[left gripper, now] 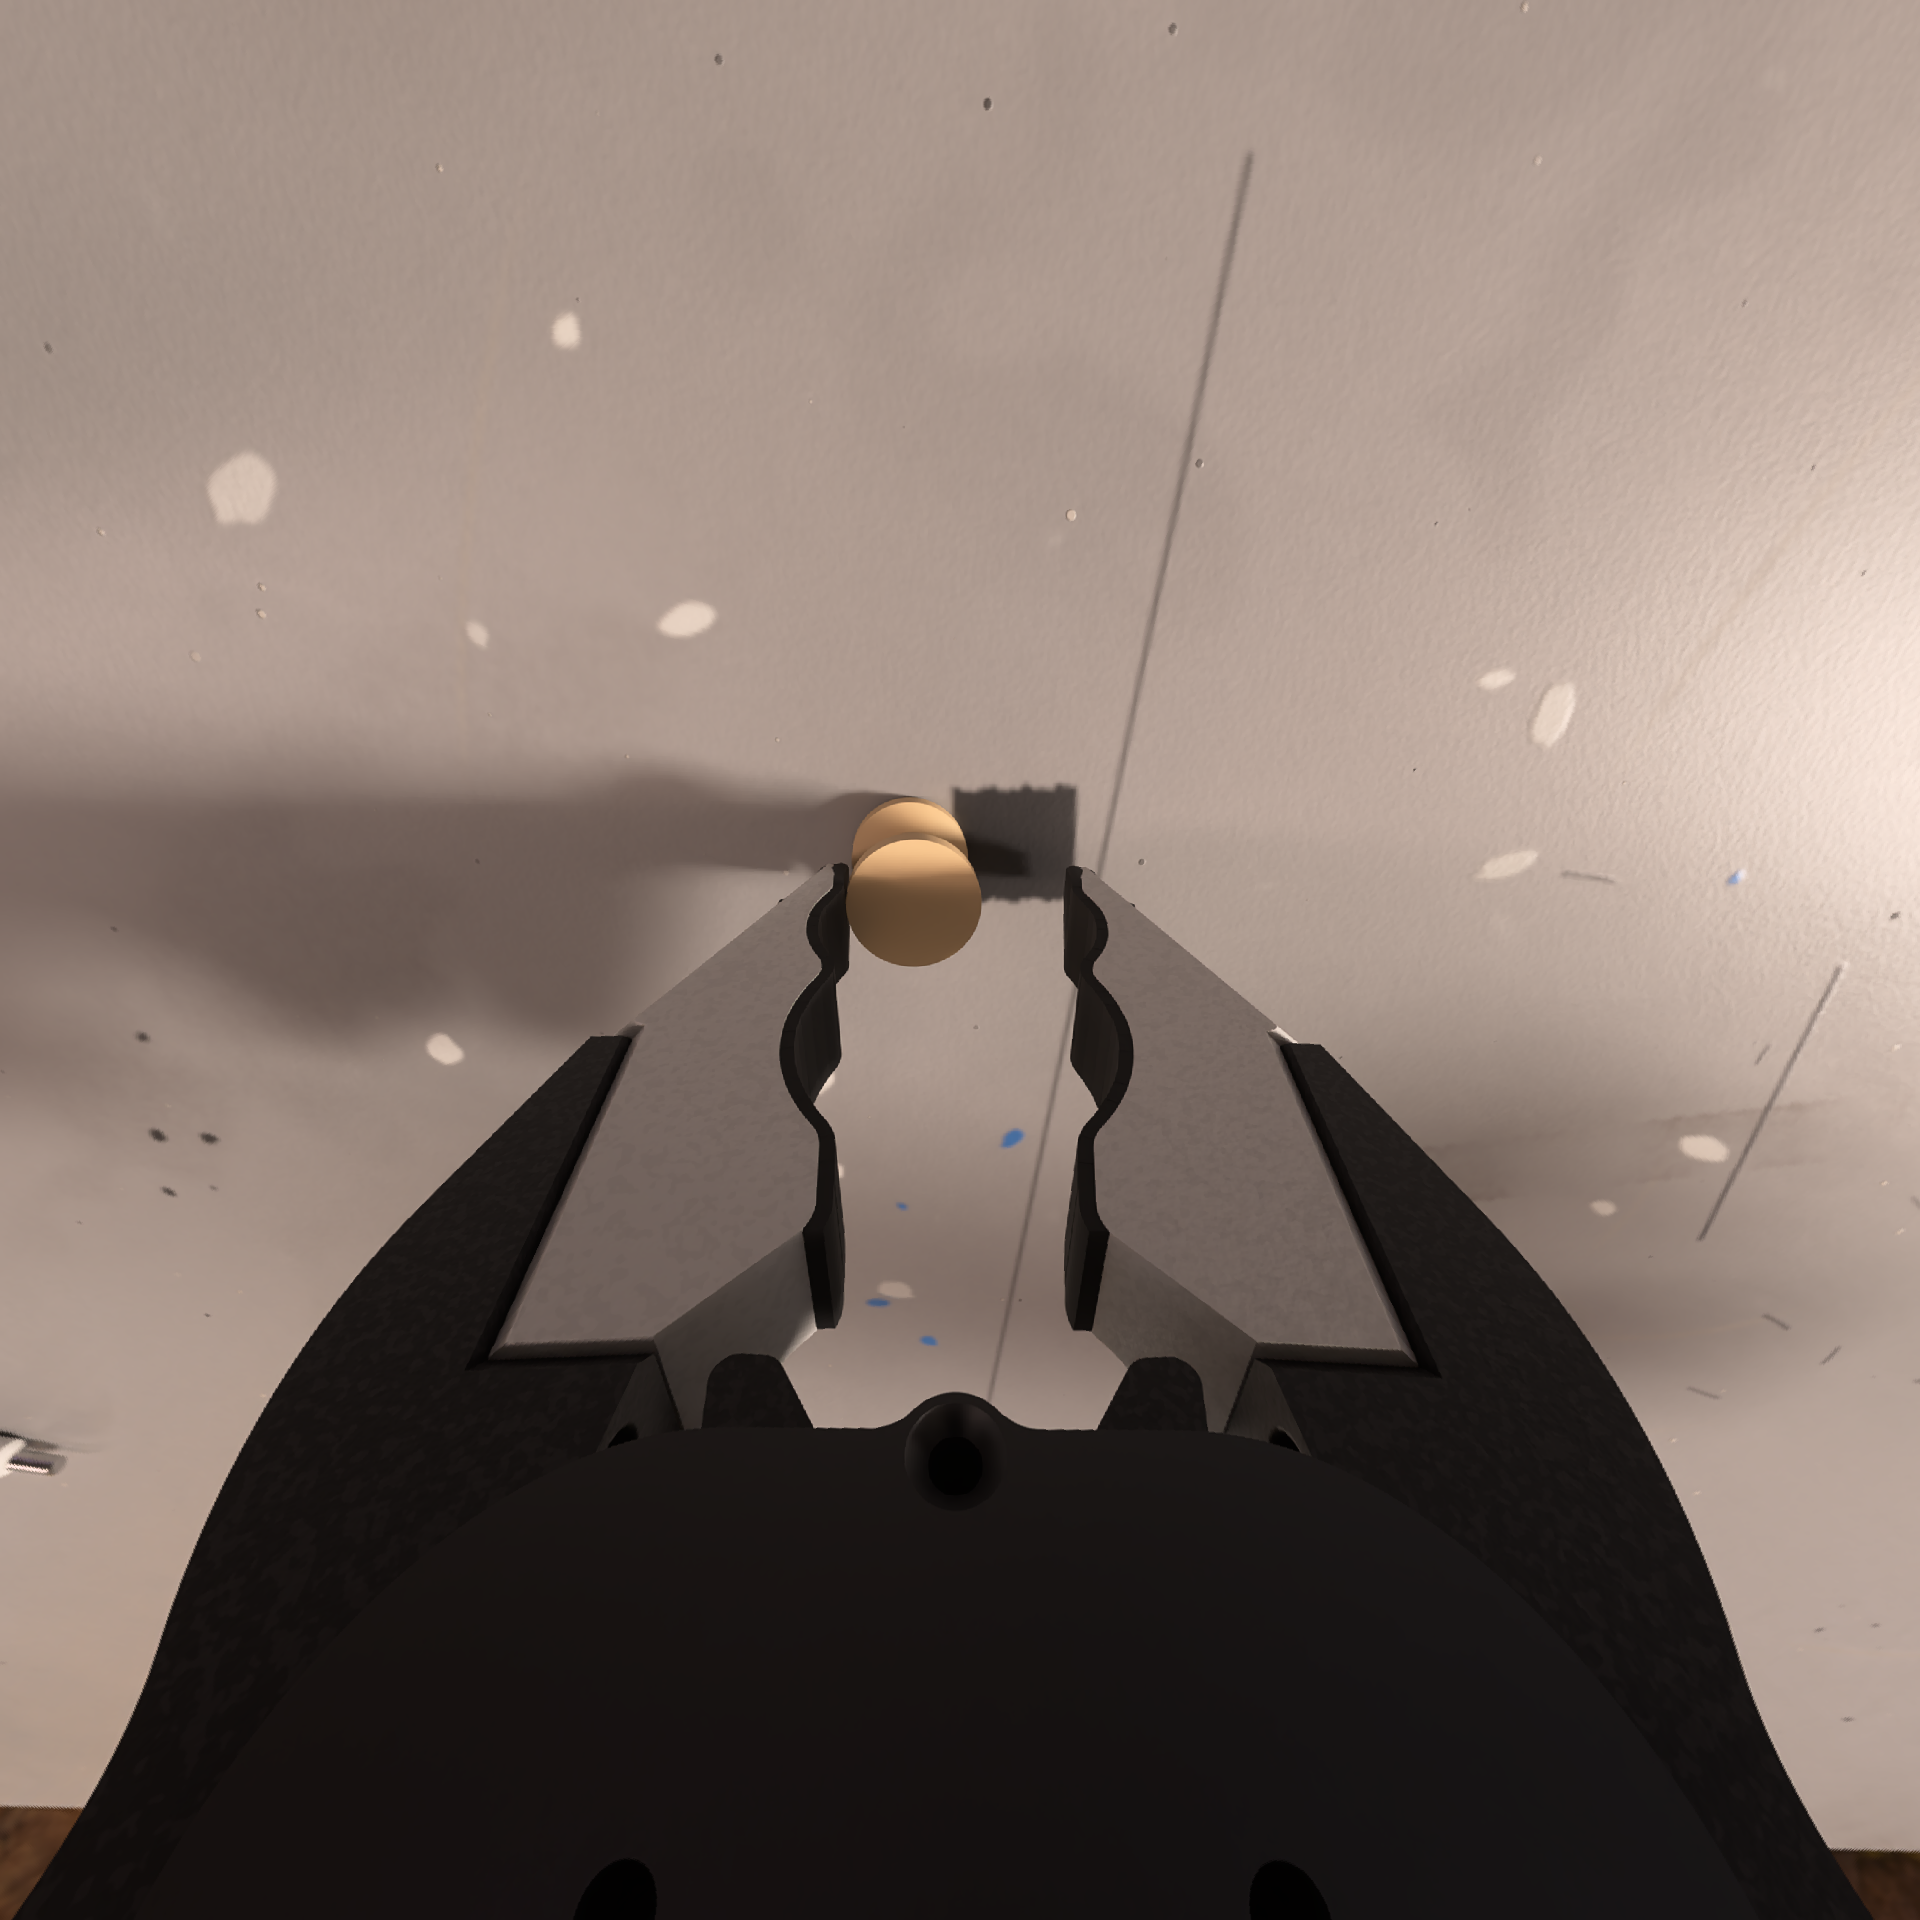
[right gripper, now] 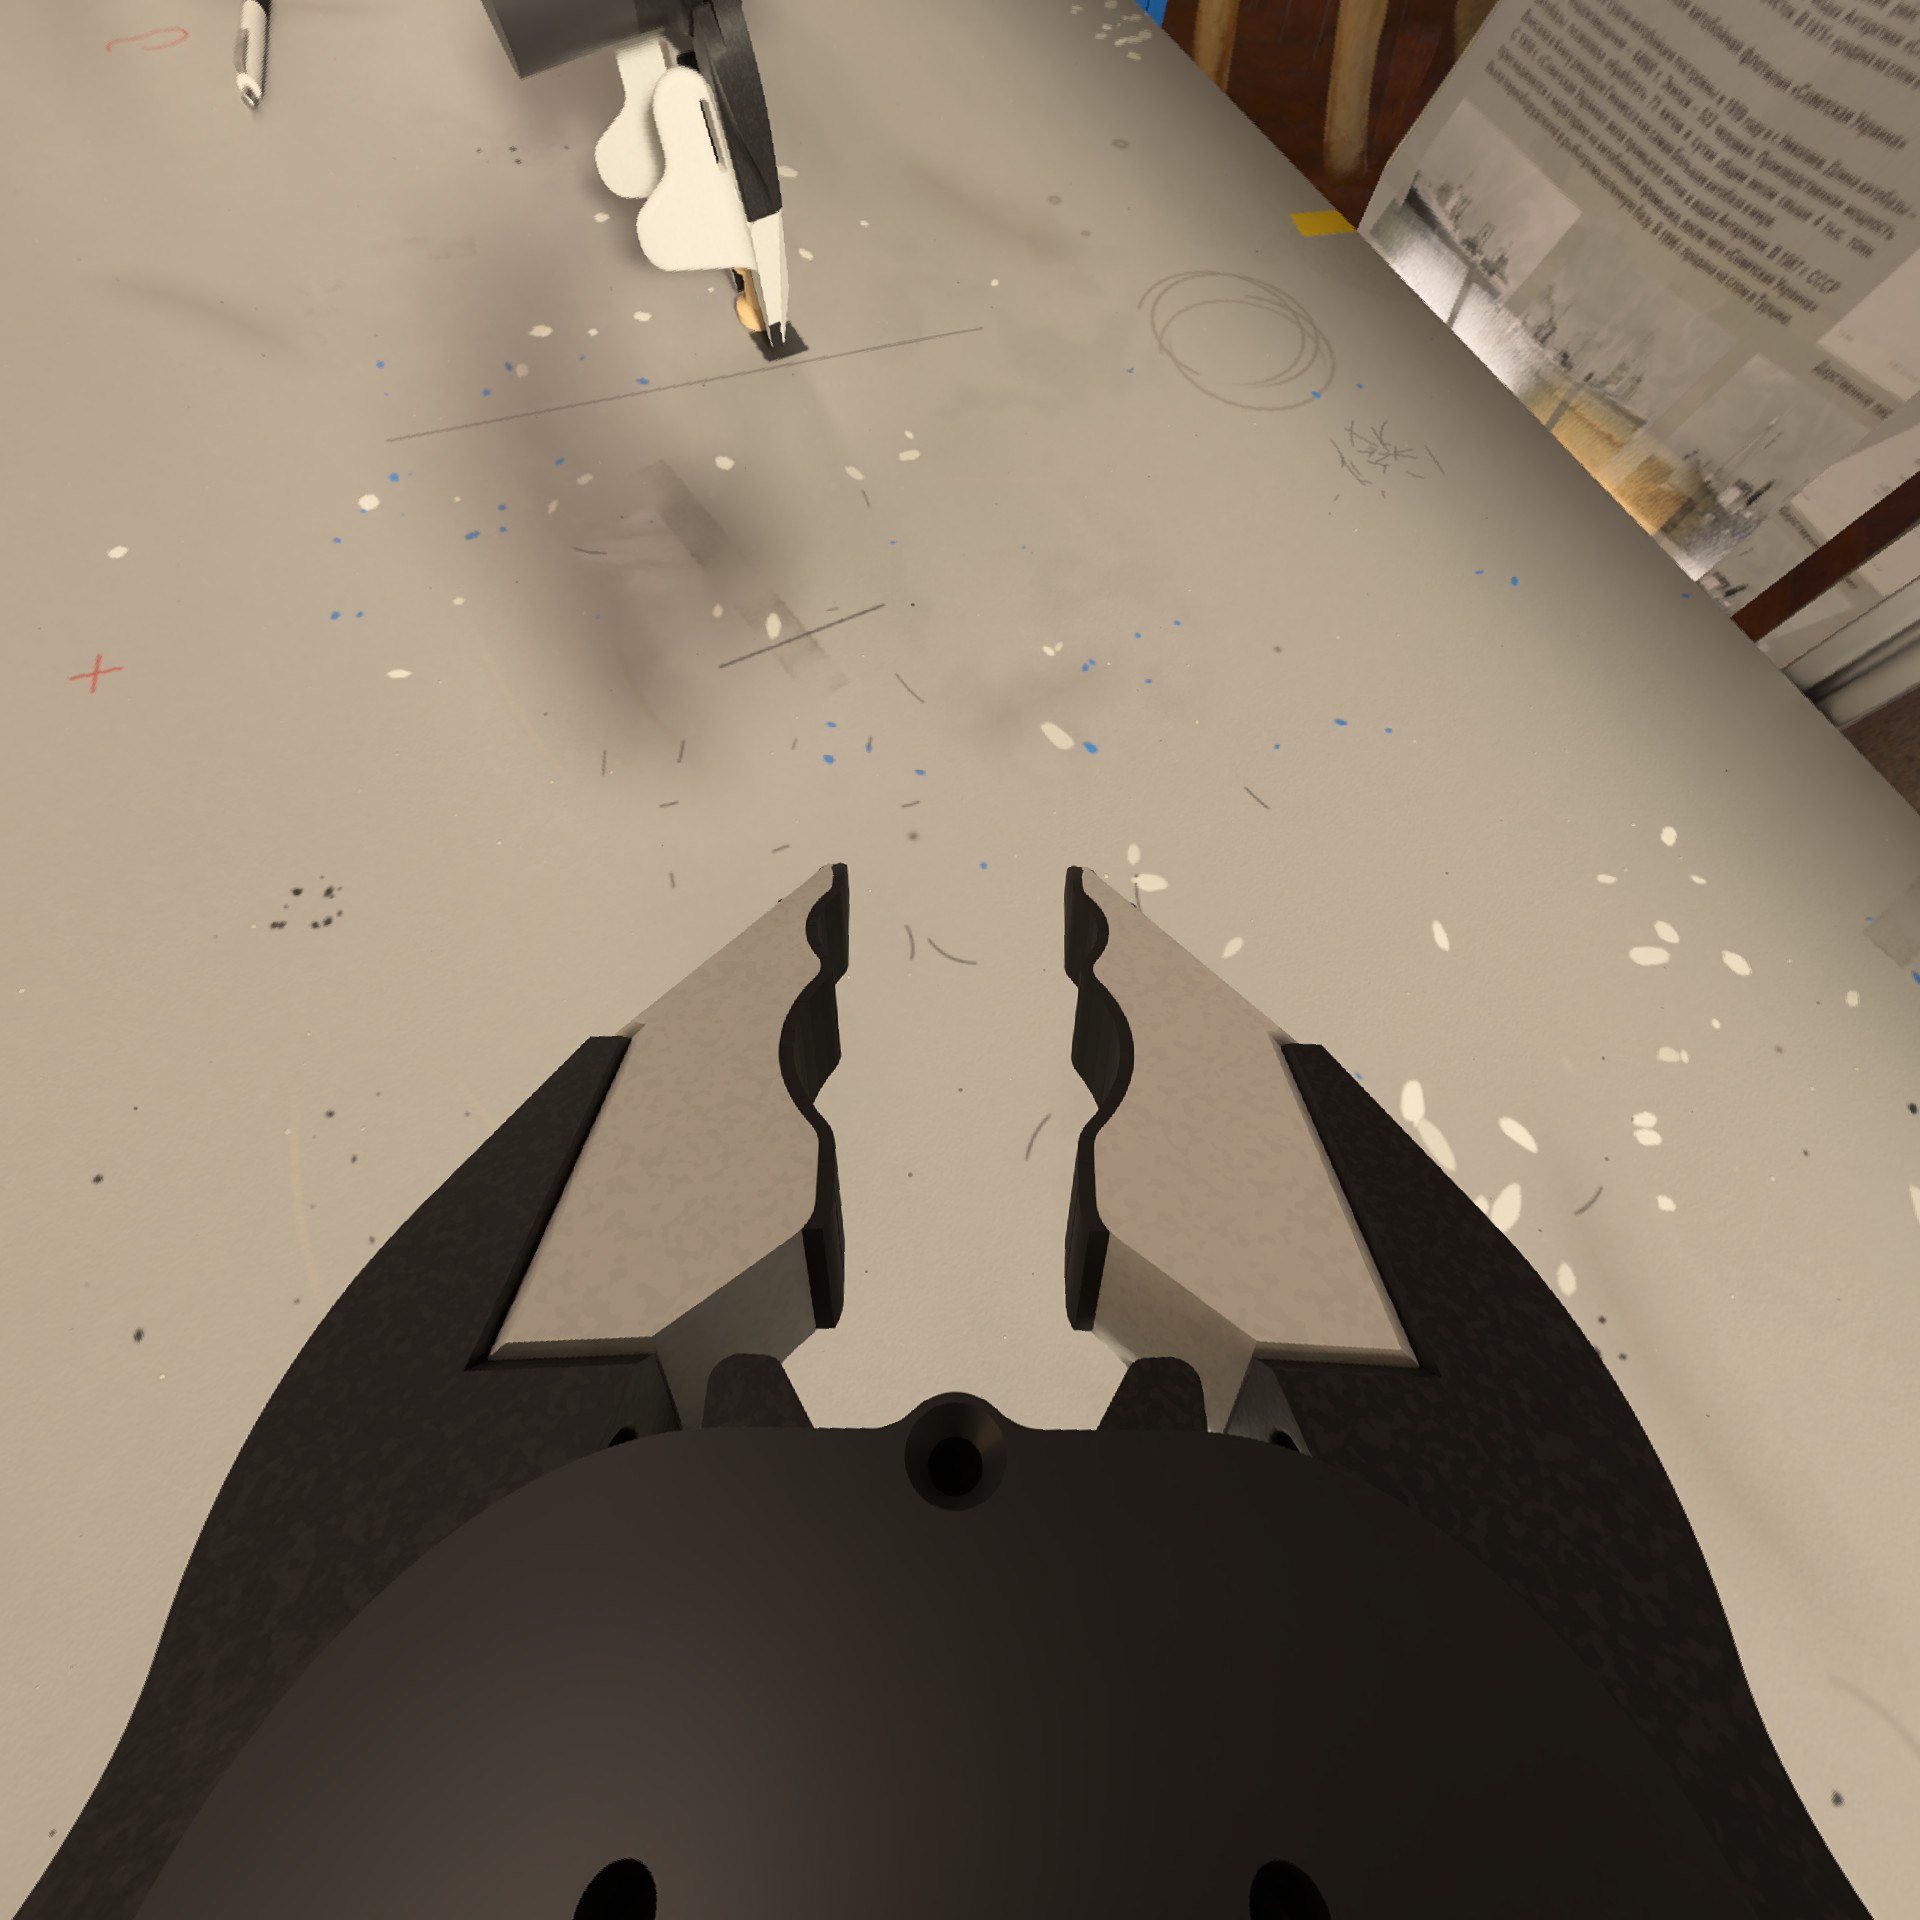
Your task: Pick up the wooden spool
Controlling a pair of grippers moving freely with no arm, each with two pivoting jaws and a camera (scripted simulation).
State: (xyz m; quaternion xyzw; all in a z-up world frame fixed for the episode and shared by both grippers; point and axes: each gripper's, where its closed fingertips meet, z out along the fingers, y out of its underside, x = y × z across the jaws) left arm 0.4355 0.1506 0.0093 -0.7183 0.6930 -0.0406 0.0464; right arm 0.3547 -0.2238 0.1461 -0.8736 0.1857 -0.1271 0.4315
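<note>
Wooden spool point(left gripper: 912, 902) not yet gripped: sits between left gripper point(left gripper: 956, 883) tips, jaws apart. Right gripper point(right gripper: 956, 883) well off, apart, idle.

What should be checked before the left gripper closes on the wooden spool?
1. Left gripper open: ok.
2. Wooden spool between the fingertips: ok.
3. Spool centred in the gap: not ok, it sits against the left finger.
4. Spool resting on the table: cannot tell.
5. Right gripper clear of the spool: ok, open and far off.
</note>
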